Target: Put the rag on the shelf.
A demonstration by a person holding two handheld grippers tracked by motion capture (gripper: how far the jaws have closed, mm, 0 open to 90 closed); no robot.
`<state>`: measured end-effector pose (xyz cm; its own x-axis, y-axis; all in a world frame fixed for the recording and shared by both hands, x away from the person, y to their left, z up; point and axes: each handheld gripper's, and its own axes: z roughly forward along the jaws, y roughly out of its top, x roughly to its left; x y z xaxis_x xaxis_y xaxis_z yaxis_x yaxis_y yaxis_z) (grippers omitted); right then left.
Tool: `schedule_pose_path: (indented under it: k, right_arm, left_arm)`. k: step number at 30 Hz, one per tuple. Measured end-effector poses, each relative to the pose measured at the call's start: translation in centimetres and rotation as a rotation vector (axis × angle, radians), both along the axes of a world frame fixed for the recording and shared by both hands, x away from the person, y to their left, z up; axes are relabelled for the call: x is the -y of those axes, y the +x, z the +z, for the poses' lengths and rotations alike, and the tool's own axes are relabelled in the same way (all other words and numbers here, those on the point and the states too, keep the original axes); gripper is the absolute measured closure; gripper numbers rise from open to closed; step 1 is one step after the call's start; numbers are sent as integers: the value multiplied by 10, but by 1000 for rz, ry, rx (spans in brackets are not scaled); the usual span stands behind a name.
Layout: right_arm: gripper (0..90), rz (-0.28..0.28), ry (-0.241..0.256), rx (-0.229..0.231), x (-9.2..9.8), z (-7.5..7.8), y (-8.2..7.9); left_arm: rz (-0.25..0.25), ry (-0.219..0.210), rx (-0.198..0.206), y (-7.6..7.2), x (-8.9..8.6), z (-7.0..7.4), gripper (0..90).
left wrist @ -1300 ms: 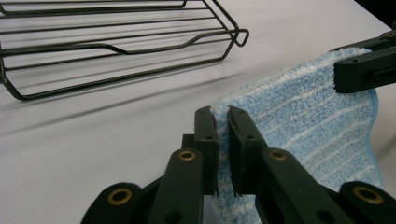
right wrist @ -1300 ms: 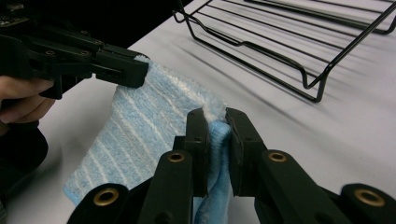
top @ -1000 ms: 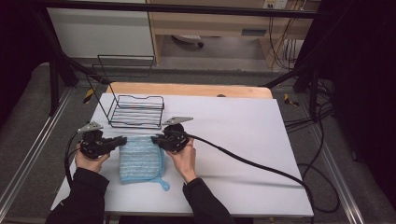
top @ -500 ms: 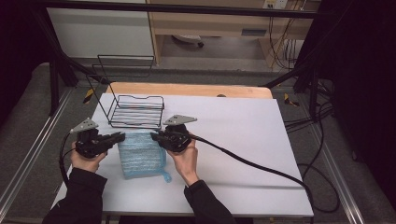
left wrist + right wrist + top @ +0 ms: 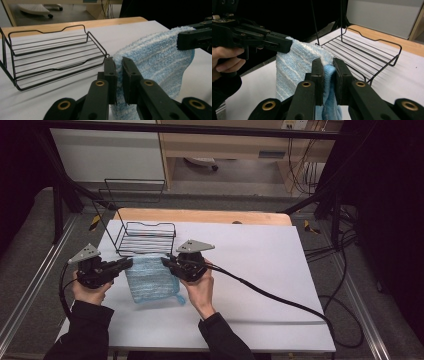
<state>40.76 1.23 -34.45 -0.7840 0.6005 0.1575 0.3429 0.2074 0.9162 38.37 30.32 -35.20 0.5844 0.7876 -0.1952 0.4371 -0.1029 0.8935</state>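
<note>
The cloth (image 5: 150, 280) is held up off the table (image 5: 260, 270) by its two top corners, its lower edge apparently trailing on the surface, just in front of the wire rack (image 5: 146, 238). One corner is pinched between the closed jaws of the left gripper (image 5: 119, 65), the other between the closed jaws of the right gripper (image 5: 328, 65), and the fabric hangs stretched between them.

The step in hand is judged to be carrying the cloth to the rack. For this to be done well, both pinches should be kept firm and the corners kept level, so that the top edge is held taut and no sag catches on the rack's front rail. The cloth should be lifted clear of that rail before it is brought forward, and both hands moved together. Neither corner should be released until the cloth is resting on the wires.
</note>
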Motion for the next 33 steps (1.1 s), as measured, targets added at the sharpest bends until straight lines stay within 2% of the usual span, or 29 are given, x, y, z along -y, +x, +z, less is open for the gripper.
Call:
schedule_pose_path:
  k: [8,19,24,29,33]
  right_arm:
    - [807,-4,40,46,4,13,-3]
    - [806,-5,58,111,2,30,-5]
    - [806,-11,82,129,4,38,-4]
    - [806,-16,90,174,3,48,-5]
    - [806,-22,106,192,2,54,-5]
  left_arm:
    - [16,-25,58,-6,2,11,828]
    - [43,-47,128,-10,1,28,828]
    - [41,-62,162,-8,0,38,828]
    - [47,-82,195,-6,0,47,828]
    - [49,-104,228,-5,-2,55,828]
